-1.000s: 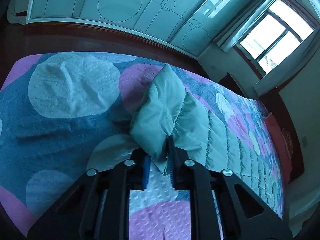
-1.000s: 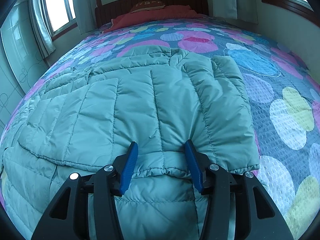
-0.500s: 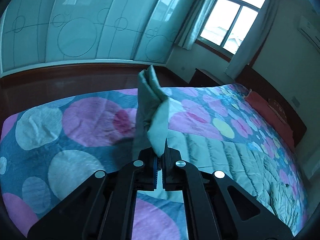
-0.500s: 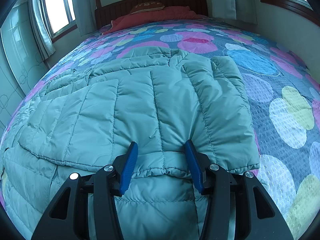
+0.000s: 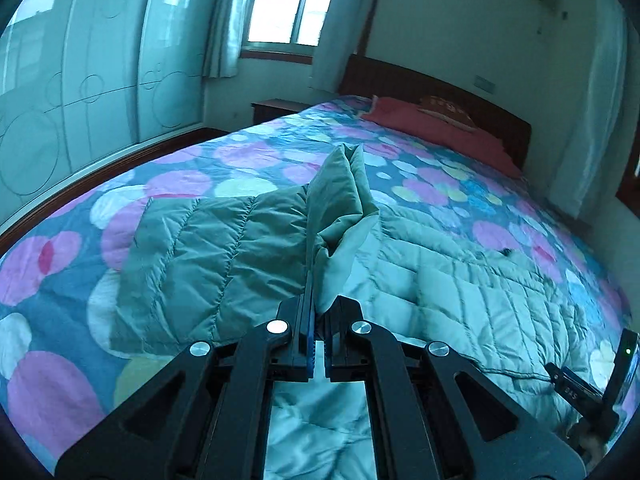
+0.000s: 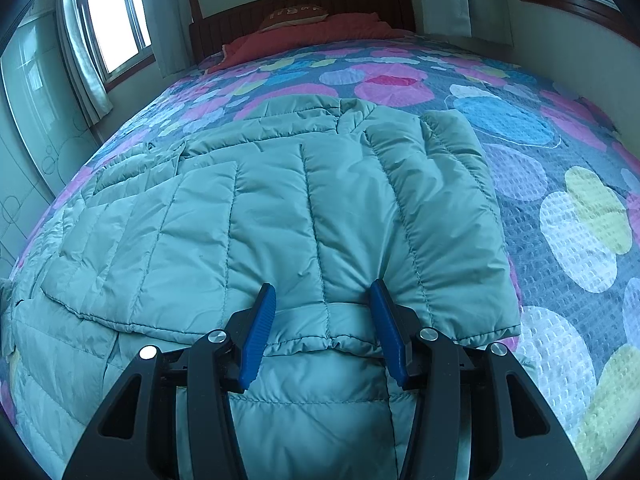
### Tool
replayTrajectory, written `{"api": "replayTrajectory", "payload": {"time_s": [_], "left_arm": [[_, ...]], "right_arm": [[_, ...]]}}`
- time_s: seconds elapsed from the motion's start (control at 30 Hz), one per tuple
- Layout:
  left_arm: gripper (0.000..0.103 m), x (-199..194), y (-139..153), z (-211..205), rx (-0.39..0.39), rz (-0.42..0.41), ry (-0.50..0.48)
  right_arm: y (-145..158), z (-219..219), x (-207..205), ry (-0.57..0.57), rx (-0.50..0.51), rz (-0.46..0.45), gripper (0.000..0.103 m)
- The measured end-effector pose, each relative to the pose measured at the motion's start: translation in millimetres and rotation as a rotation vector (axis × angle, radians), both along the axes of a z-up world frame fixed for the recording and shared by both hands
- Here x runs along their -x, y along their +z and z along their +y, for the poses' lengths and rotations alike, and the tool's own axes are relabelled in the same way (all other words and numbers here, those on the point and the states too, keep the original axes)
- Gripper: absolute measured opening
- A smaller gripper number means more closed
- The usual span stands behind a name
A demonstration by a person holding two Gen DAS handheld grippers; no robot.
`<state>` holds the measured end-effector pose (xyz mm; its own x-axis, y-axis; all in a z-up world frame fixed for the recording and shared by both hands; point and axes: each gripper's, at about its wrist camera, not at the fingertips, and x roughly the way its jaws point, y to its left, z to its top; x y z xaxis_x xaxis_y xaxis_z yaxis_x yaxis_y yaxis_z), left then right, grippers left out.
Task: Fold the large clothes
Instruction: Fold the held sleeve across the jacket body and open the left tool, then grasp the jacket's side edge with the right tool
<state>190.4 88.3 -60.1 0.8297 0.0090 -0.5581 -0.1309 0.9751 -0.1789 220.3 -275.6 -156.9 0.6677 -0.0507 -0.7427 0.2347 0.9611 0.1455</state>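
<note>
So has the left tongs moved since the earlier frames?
Yes. The left tongs, shut on the jacket sleeve, have swung from facing the wardrobe toward the headboard, carrying the sleeve over the jacket body.

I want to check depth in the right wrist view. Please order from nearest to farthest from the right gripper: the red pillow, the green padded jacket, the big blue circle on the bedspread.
1. green padded jacket, lying directly under the right gripper, between its fingers.
2. big blue circle, farther up, on the right.
3. red pillow, at the headboard, farthest.
</note>
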Motion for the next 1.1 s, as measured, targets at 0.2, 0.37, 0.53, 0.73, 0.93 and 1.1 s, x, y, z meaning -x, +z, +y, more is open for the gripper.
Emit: {"api": "replayTrajectory", "payload": {"time_s": [0.2, 0.37, 0.53, 0.73, 0.93, 1.1], "left_arm": [[0.002, -17.6, -12.1, -80.6, -0.059, 0.023, -0.153], [0.002, -26.9, -31.2, -135.5, -0.095, 0.068, -0.249], [0.002, -40.8, -53.3, -167.4, -0.121, 0.144, -0.3], [0.008, -46.6, -63.5, -179.9, -0.125, 0.192, -0.344], [0.042, -34.5, -55.6, -179.4, -0.095, 0.176, -0.353], [0.05, -14.6, -39.2, -163.4, -0.092, 0.159, -0.352]], "right_arm": [[1.6, -0.1, -5.4, -0.002, -0.009, -0.005, 0.05], [0.8, -1.2, -2.6, 0.0, -0.012, -0.009, 0.052], [1.0, 1.9, -5.3, 0.003, -0.015, -0.013, 0.054], [-0.2, 3.2, -5.0, 0.002, -0.016, -0.015, 0.054], [0.1, 4.1, -7.4, 0.0, -0.02, -0.018, 0.055], [3.3, 6.4, -7.8, -0.009, -0.011, -0.012, 0.055]]}}
